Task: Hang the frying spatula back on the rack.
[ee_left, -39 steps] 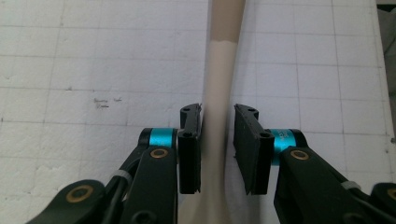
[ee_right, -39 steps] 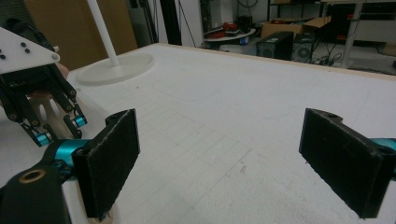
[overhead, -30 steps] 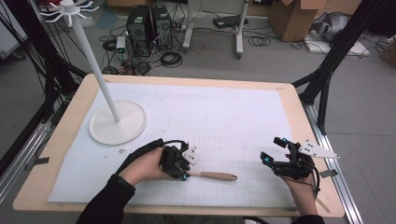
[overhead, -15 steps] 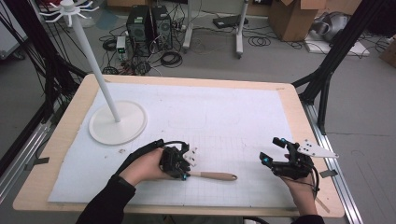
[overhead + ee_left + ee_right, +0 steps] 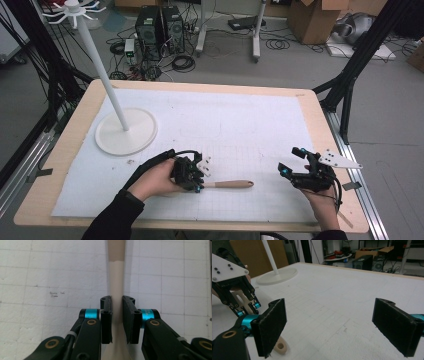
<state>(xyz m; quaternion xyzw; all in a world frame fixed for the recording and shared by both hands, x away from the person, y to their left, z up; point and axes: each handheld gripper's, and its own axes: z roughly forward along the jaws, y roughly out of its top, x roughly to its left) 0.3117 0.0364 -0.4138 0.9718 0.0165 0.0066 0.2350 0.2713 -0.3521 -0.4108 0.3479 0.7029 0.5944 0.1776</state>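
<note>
resting near the front edge of the bench (image 5: 60, 150), one utensil with a wooden handle (image 5: 232, 184) lay flat on the white gridded sheet (image 5: 240, 125), its handle pointing toward the bench's right side. the left gripper (image 5: 198, 181) sat low over the utensil's pale neck, held in the person's left hand (image 5: 152, 177). in the left gripper view the two black jaws stood one on each side of that pale neck (image 5: 116, 287), drawn in close against it, so the left gripper (image 5: 116, 317) was gripping the utensil; the working end lay hidden under the gripper, and what kind of utensil it was could not be told.

the right gripper (image 5: 289, 161) hovered near the front right corner of the bench, well apart from the handle's tip, carried by the right hand (image 5: 320, 202). its two jaws were spread wide with nothing between them, as the right gripper view showed, with the rounded wooden handle end (image 5: 280, 346) lying just below the nearer jaw.

one white stand (image 5: 125, 131) with a round base and a tall thin pole stood toward the back left corner of the bench, a ring of hooks at its top. two dark computer towers (image 5: 160, 25) stood on the floor beyond the back edge.
</note>
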